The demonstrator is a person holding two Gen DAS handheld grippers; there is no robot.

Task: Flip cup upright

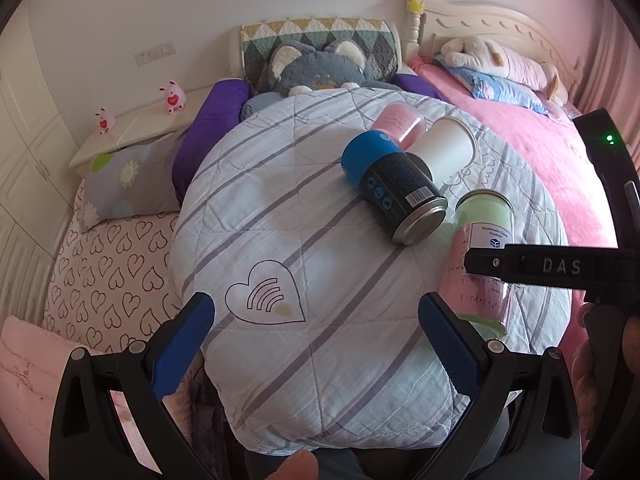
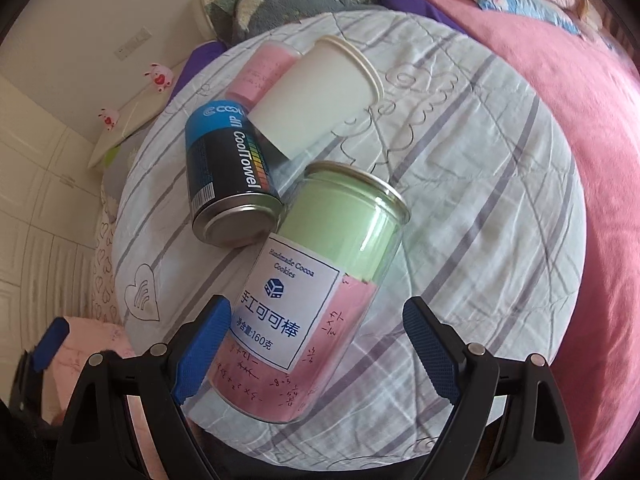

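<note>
A white paper cup lies on its side on a striped round cushion, resting on a black-and-blue CoolTowel can. A clear jar with green and pink paper inside lies nearest me. My right gripper is open, its blue fingers on either side of the jar's lower end. My left gripper is open and empty over the cushion, left of the jar. The right gripper's body shows in the left wrist view.
A second pink-filled jar lies behind the cup and can. The cushion sits on a bed with a pink blanket, a grey plush toy, pillows and a heart-print sheet. A white nightstand stands at left.
</note>
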